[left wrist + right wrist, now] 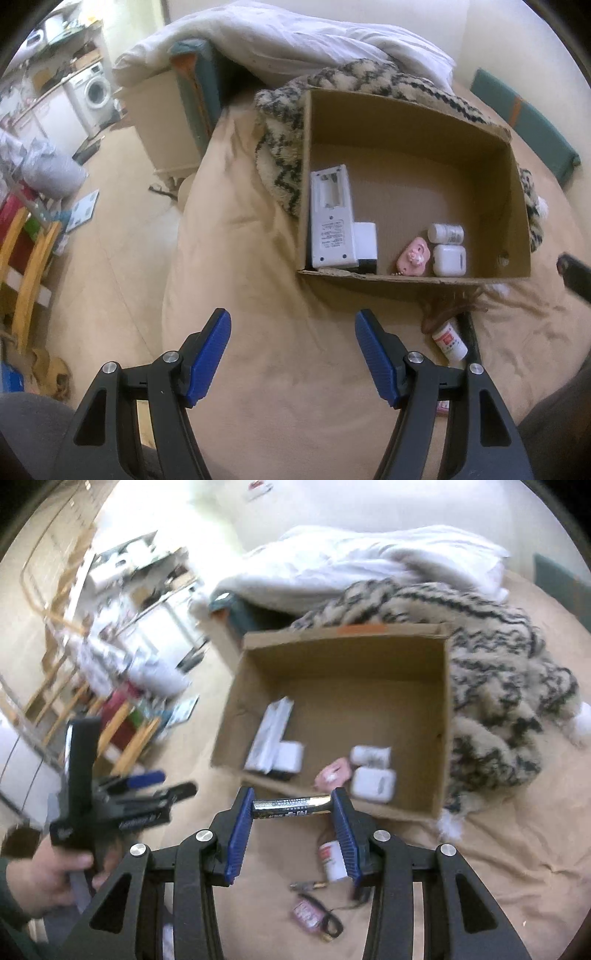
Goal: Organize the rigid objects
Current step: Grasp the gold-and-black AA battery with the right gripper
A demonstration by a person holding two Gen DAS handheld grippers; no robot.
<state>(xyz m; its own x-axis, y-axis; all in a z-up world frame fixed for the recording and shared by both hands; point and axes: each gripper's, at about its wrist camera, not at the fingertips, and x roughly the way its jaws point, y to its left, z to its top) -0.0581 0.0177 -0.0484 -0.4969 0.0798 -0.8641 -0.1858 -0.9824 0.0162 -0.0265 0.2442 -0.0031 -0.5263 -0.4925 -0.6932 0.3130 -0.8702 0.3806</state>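
Note:
An open cardboard box [406,284] [445,701] sits on a beige bedsheet. Inside lie a white remote [330,218] [269,734], a white cube [365,238] [290,757], a pink case [413,258] [332,773], a small white bottle [446,233] [370,757] and a white earbud case [449,260] [373,784]. My right gripper [292,808] is shut on a black and gold battery [291,808], held crosswise above the sheet just in front of the box. My left gripper [293,325] [147,786] stands open with nothing between its blue pads, short of the box's near wall.
A white bottle with a red label [450,340] [332,860] lies on the sheet before the box, with another battery [308,886] and a pink key tag [306,914] nearby. A patterned blanket [280,147] [498,709] and white duvet [280,40] crowd behind the box. The bed edge drops at the left.

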